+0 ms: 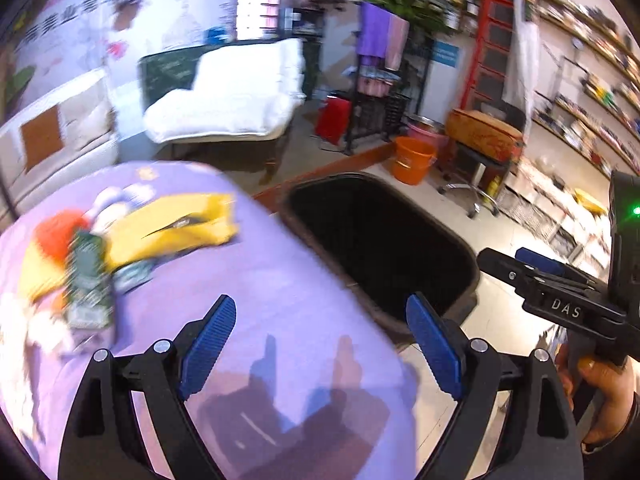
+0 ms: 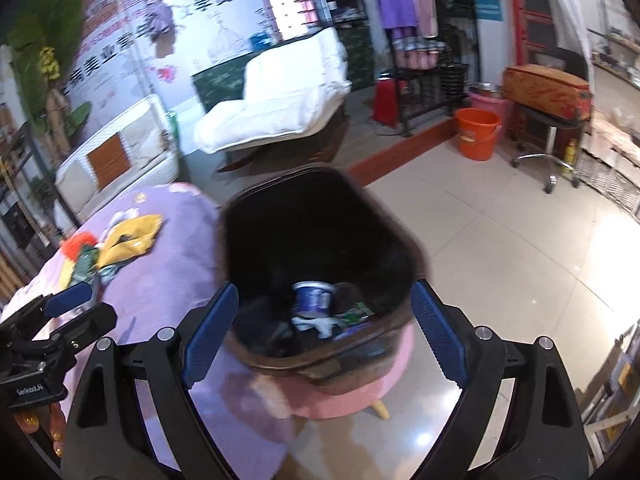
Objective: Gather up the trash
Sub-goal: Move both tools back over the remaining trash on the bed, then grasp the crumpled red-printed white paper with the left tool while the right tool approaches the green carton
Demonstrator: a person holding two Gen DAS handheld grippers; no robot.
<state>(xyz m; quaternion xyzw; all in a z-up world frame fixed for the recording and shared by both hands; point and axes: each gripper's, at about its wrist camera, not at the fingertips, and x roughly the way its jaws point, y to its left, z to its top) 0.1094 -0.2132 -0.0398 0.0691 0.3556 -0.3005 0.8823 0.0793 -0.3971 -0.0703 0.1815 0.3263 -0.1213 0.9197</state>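
Both the left gripper (image 1: 320, 344) and right gripper (image 2: 322, 330) are spread wide and hold nothing. The right hangs over the dark bin (image 2: 404, 256), where a blue-and-white cup (image 2: 314, 300) lies. The remaining wrappers (image 1: 168, 232) sit piled on the lilac cloth (image 1: 272, 292), so the left should probably reach there and pinch one piece cleanly.
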